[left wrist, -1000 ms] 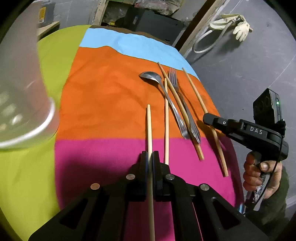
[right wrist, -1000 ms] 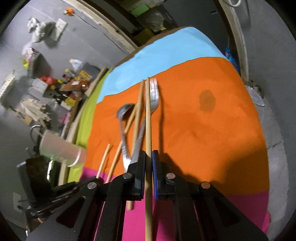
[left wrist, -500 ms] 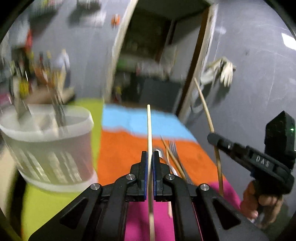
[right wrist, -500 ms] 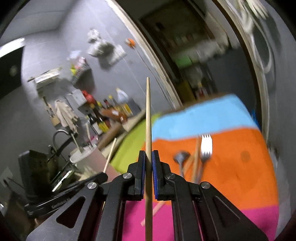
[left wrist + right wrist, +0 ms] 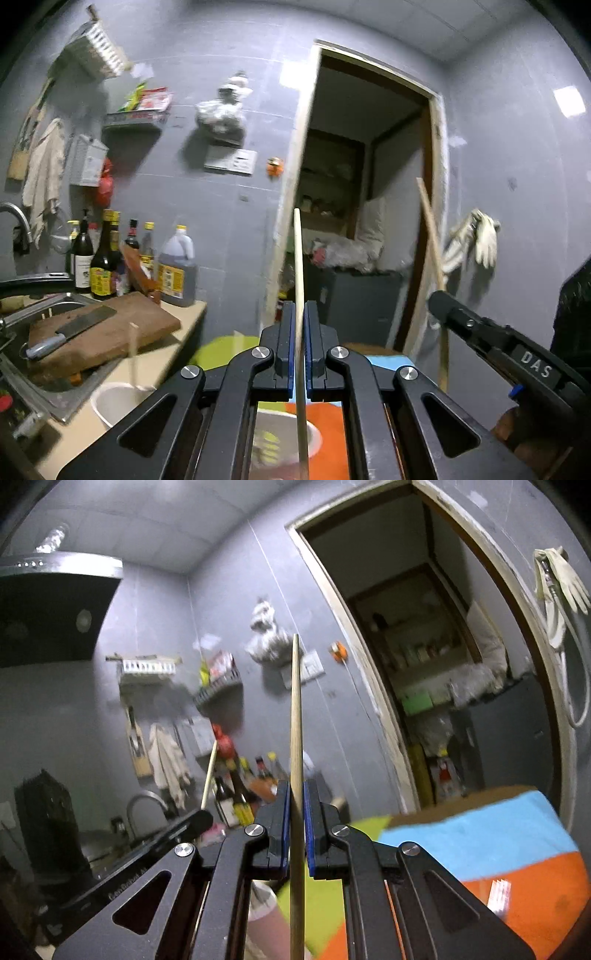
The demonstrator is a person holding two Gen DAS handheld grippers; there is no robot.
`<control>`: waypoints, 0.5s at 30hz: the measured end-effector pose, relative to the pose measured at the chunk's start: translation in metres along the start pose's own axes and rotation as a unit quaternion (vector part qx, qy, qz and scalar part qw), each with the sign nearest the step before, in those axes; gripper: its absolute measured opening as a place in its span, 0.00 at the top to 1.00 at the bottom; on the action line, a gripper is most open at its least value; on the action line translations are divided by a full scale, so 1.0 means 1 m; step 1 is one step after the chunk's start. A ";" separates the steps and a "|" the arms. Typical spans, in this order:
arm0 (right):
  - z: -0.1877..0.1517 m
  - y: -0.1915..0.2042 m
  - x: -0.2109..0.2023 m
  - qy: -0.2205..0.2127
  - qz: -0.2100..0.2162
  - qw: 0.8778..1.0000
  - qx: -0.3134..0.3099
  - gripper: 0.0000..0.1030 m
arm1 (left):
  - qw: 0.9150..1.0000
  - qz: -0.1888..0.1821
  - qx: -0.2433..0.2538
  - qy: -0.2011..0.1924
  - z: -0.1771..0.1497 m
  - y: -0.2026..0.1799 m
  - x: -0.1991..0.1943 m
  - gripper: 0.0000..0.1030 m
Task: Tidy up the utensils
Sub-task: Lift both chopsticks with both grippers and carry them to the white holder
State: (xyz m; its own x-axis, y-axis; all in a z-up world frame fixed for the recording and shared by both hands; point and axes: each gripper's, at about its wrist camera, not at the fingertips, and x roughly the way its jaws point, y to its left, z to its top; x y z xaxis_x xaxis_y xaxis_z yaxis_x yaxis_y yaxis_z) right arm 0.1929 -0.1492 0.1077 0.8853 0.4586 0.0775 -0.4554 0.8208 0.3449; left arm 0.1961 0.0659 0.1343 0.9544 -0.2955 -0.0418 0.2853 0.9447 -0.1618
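Both chopsticks now lifted off cloth, raised upright. Your left gripper (image 5: 300,325) pinches chopstick (image 5: 298,266); right gripper (image 5: 294,805) pinches second chopstick (image 5: 295,716). Next: drop into white holder (image 5: 110,402) at cloth's left edge.

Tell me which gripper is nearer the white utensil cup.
Left. The left gripper hangs just above the white utensil cup; the right gripper sits farther off, over the cloth beside it.

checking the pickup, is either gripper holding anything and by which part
Each holds one wooden chopstick: left gripper and right gripper both clamp partway along the shaft, tips pointing up.
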 end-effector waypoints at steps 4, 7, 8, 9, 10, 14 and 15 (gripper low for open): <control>-0.003 0.021 0.022 -0.029 0.008 1.000 -0.007 0.95 | 0.998 0.030 -0.046 -0.028 0.015 0.052 0.001 0.98; -0.009 0.028 0.041 -0.028 0.021 0.999 0.005 0.95 | 0.995 0.045 -0.085 -0.039 0.021 0.090 0.001 0.98; -0.012 0.029 0.049 -0.027 0.024 0.999 0.011 0.95 | 0.993 0.050 -0.093 -0.043 0.023 0.096 0.000 0.98; -0.013 0.029 0.054 -0.026 0.026 0.999 0.015 0.95 | 0.992 0.059 -0.103 -0.048 0.022 0.108 0.001 0.98; -0.015 0.028 0.060 -0.025 0.027 0.999 0.021 0.95 | 0.991 0.067 -0.109 -0.049 0.021 0.116 0.002 0.98; -0.029 0.022 0.072 -0.024 0.023 0.999 0.031 0.95 | 0.988 0.084 -0.121 -0.049 0.013 0.133 0.005 0.98; -0.031 0.023 0.075 -0.019 0.021 0.999 0.026 0.95 | 0.987 0.087 -0.122 -0.049 0.011 0.135 0.006 0.98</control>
State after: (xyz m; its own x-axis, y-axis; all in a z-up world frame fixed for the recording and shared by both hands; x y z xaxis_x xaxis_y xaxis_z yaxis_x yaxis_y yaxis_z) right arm 0.2453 -0.0852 0.0920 0.8688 0.4784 0.1279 -0.4876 0.7814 0.3894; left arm 0.2409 0.1928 0.1228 0.9945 -0.1045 0.0045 0.0978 0.9142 -0.3933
